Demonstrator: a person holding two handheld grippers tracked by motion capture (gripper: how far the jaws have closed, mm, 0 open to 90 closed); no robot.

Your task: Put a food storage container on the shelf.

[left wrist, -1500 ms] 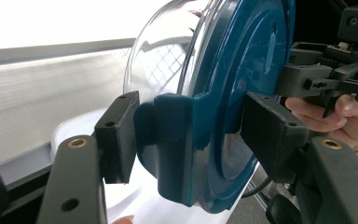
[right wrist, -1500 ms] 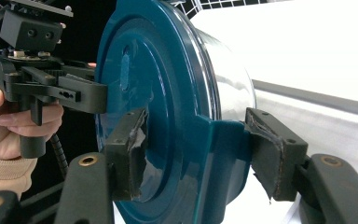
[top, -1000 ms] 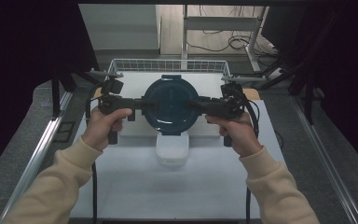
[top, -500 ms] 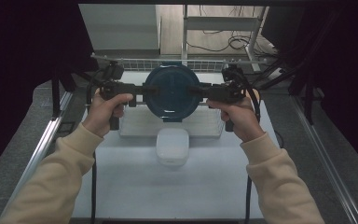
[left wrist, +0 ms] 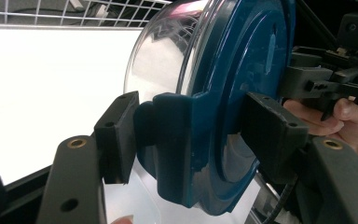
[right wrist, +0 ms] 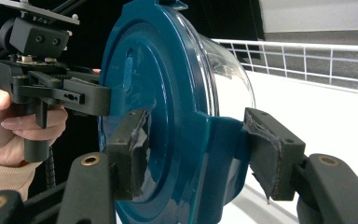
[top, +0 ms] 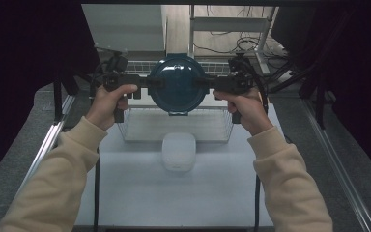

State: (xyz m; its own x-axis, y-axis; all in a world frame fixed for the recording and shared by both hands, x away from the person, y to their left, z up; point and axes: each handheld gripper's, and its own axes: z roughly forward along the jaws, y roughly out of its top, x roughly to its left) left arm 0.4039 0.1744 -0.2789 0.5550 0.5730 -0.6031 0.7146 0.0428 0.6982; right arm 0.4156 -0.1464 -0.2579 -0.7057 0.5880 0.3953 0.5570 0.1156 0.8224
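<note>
The round clear-walled container with a dark teal lid [top: 177, 84] hangs in the air between the left tool [top: 145, 82] and right tool [top: 207, 83], each clamped on an opposite lid tab, directly above the white wire basket [top: 176, 126] on the counter [top: 174, 193].

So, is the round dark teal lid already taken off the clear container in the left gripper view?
No, the round dark teal lid sits on the clear container, with its side tab between the left gripper jaws.
</note>
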